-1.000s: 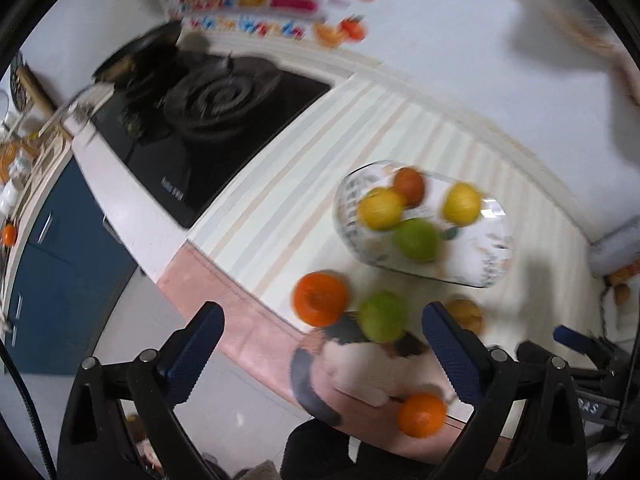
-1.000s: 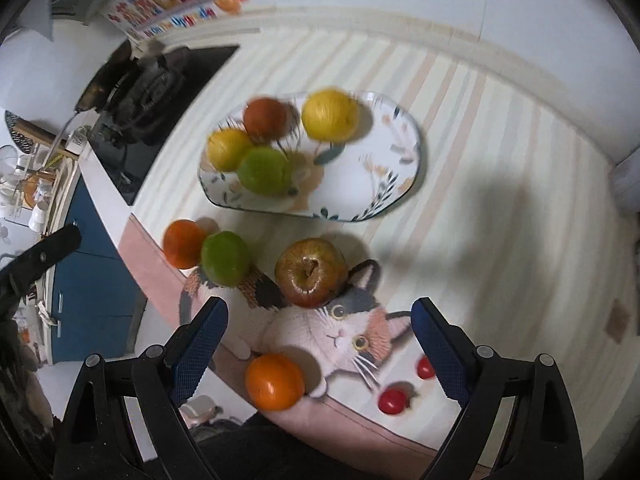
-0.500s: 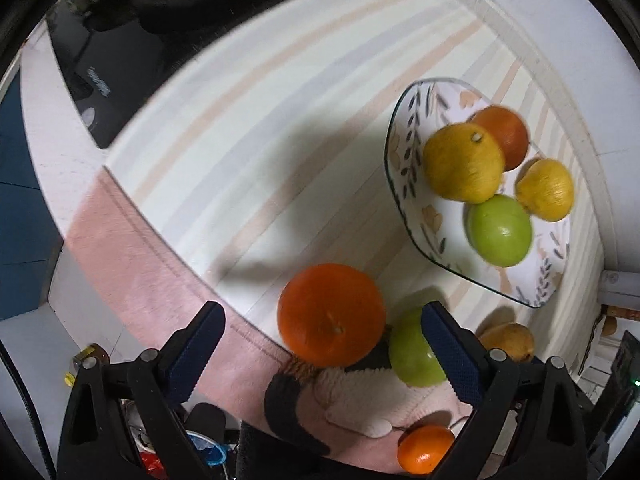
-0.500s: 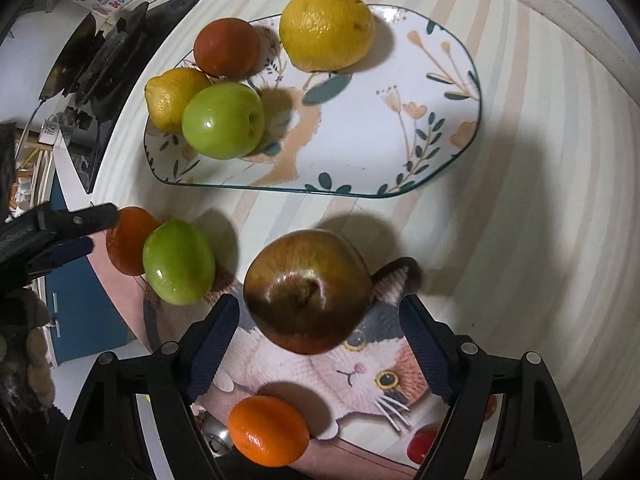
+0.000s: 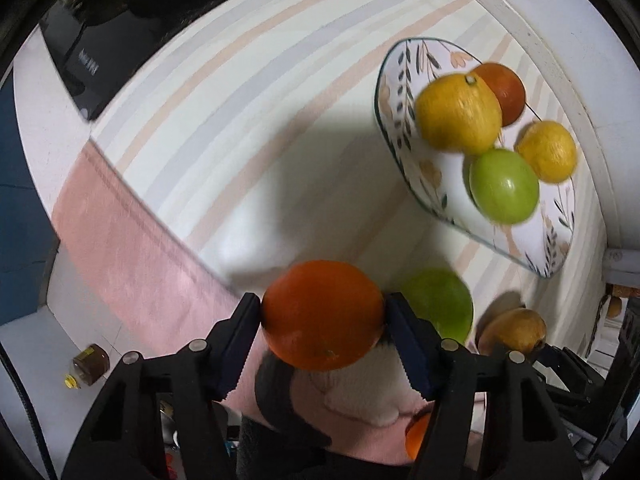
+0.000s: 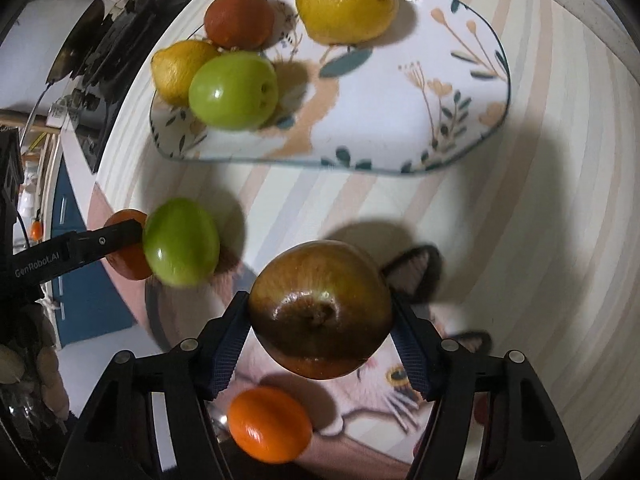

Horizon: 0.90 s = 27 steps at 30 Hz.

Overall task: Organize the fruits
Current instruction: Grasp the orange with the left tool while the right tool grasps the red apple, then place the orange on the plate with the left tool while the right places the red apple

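My left gripper point(image 5: 323, 320) is shut on a large orange point(image 5: 323, 314) near the counter's front edge. My right gripper point(image 6: 320, 312) is shut on a brown-red apple point(image 6: 320, 308) over the cat-print mat point(image 6: 400, 384). A floral oval plate point(image 6: 420, 92), also in the left wrist view point(image 5: 404, 64), holds two lemons point(image 6: 346, 0), a green apple point(image 6: 234, 90) and a dark orange point(image 6: 239, 19). A loose green apple point(image 6: 181, 241) lies between the grippers; it also shows in the left wrist view point(image 5: 438, 306). A small orange point(image 6: 270, 424) lies on the mat below the right gripper.
A black gas hob point(image 5: 108, 20) sits at the far left of the striped counter point(image 5: 224, 92). A blue cabinet point(image 5: 16, 208) is below the counter edge. The left gripper's arm point(image 6: 60, 256) reaches in from the left in the right wrist view.
Both grippers moved forward and closed: the left one onto the large orange, the right one onto the brown-red apple. Both were open half a second ago.
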Motion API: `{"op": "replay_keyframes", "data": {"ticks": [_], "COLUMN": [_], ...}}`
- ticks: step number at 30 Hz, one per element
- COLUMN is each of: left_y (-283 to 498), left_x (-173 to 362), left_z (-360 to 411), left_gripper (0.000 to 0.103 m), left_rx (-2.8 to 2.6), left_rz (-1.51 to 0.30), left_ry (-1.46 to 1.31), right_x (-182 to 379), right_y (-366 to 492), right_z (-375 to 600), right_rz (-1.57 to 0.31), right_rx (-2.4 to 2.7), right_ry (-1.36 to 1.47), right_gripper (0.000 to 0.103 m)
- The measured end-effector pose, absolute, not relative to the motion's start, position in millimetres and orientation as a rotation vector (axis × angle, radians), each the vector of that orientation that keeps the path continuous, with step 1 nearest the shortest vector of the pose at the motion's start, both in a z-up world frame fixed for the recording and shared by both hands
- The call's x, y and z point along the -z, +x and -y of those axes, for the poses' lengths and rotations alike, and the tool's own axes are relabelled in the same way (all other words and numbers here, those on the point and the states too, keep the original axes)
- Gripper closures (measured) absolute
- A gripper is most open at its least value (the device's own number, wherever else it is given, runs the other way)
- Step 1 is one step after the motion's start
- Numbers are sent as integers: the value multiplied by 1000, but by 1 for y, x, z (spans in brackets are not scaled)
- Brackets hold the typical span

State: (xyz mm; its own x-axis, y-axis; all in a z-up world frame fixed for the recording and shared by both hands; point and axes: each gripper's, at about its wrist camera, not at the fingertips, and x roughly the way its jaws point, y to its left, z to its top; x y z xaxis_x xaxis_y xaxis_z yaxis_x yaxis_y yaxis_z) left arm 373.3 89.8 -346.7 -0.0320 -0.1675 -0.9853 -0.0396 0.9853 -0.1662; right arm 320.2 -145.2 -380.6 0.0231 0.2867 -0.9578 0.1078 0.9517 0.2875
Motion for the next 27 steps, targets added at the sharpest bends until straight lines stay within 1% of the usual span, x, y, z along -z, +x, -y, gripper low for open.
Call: {"op": "replay_keyframes", "data": {"ticks": [8,15,18,22,27], "left_y": [353,365,374,373,367], "left_x": [340,347,351,358,337], "left_z": [-77,-66,-69,-72,-68], "left_gripper": [40,38,38,40,40], "left_rx": [114,137,141,122,119], "left_rz": [-1559,-1564,-1570,-1567,-1519], "left_ry": [-95,-66,-95,-105,-104], "right_x": [388,392,394,396,386], "right_y": [311,312,312,311,306], "right_z": [144,143,141,143,150], "right_rz": [-1562,-1564,-1565,-1566,-1537], "right_rx": [-142,-138,-137,-145,-137], "right_ry": [328,331,336,335,353], "right_gripper": [32,32,32,33,33]}}
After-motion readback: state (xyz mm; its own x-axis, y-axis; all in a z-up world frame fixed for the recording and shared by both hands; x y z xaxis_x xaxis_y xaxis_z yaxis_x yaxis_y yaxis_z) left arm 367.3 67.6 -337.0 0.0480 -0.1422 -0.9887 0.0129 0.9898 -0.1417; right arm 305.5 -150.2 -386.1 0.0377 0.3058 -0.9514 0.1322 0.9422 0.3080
